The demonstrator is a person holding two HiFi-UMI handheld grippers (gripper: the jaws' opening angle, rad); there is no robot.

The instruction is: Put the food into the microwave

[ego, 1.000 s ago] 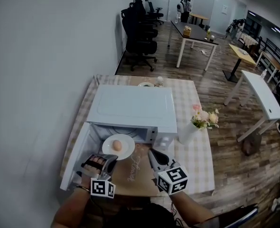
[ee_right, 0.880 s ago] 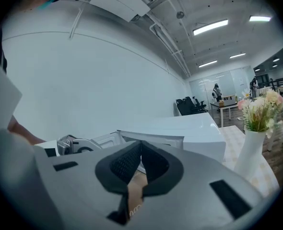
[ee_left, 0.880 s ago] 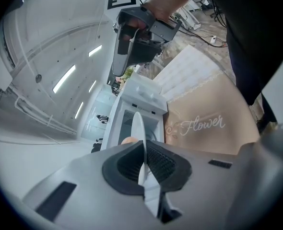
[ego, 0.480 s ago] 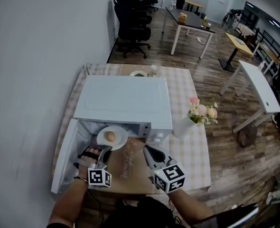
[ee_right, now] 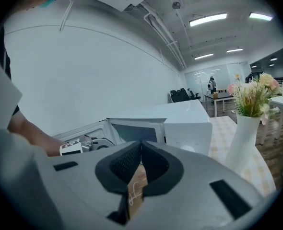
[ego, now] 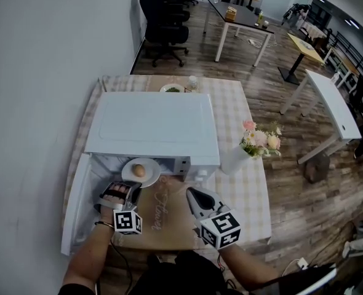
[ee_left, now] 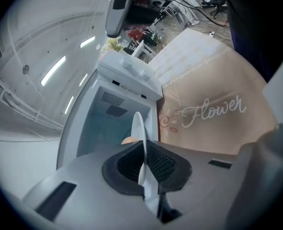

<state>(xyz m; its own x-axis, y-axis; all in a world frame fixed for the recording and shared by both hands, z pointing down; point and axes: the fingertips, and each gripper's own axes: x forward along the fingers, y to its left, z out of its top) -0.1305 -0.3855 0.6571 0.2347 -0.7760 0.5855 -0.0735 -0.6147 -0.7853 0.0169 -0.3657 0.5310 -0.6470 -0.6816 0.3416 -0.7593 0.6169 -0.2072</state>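
- The left gripper has its jaws closed on the near rim of a white plate. In the left gripper view the plate runs edge-on between the pads.
- A round, tan piece of food sits at the plate's middle, clear of the pinched rim.
- The plate is held at the mouth of the microwave, with its far edge at the front lip of the oven's top and its near part outside.
- The left gripper view looks past the plate into the open cavity, which has room on both sides of the rim.
- The door is swung out to the left and bounds that side beside the left hand. The control panel bounds the opening on the right.
- The right gripper has its jaws closed together and holds nothing. It hangs over a brown mat with script lettering and is apart from the microwave front.
- The mat lies in front of the oven between the two grippers and reaches towards the near edge of the table.
- A white vase of flowers stands just beside the oven's front right corner, near the right gripper's outer side.
- A bare wall runs along the left, beyond the door.
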